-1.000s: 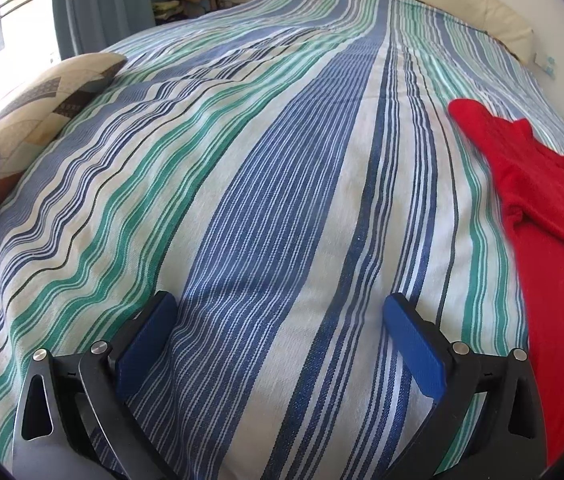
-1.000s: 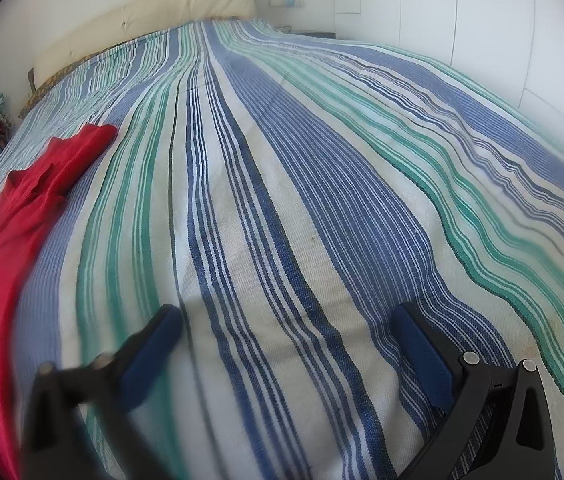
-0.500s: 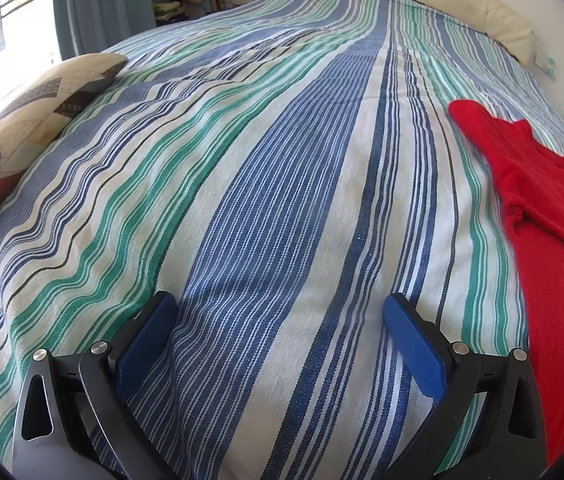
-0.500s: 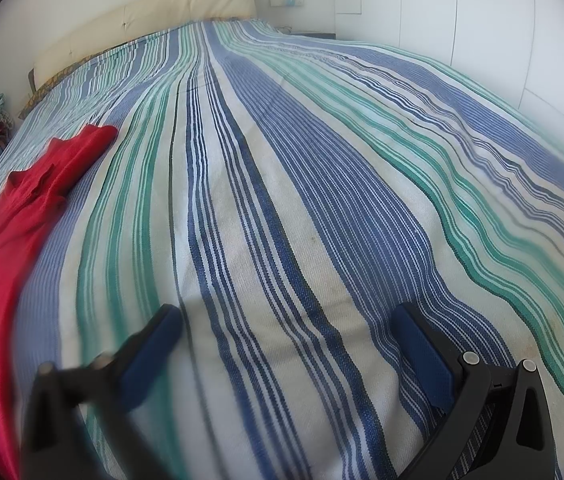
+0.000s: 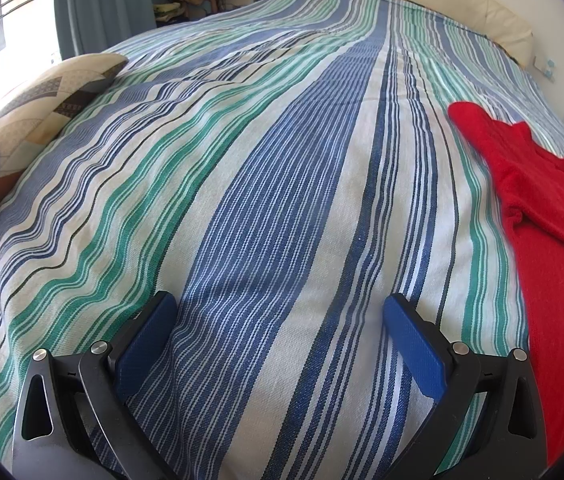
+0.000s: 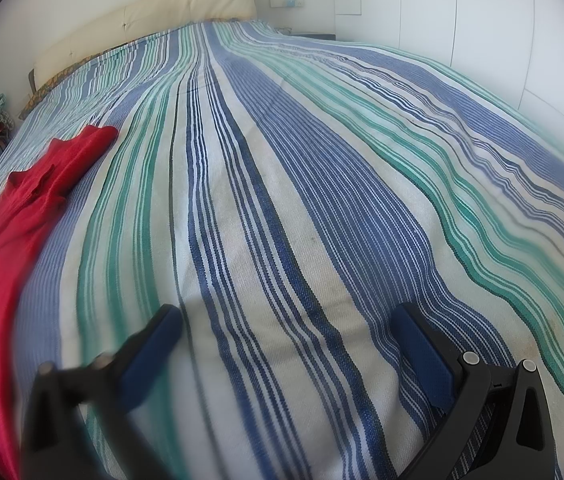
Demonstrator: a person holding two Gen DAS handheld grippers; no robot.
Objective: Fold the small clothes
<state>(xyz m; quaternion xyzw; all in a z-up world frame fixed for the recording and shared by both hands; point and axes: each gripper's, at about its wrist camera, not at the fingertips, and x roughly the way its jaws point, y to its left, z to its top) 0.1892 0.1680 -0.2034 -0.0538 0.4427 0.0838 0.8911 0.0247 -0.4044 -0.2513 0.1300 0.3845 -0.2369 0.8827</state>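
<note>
Lengthwise, red shirt (image 5: 538, 200) lies along bedspread (image 5: 282, 200) stripes, collar toward headboard (image 6: 141, 24).

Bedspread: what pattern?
Bedspread: blue, green and white stripes; clearest in the left wrist view.

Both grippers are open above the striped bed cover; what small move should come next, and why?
Probably bring the left gripper right toward the red knit garment. It lies unfolded on the striped bed cover, and the right gripper is also empty.
</note>
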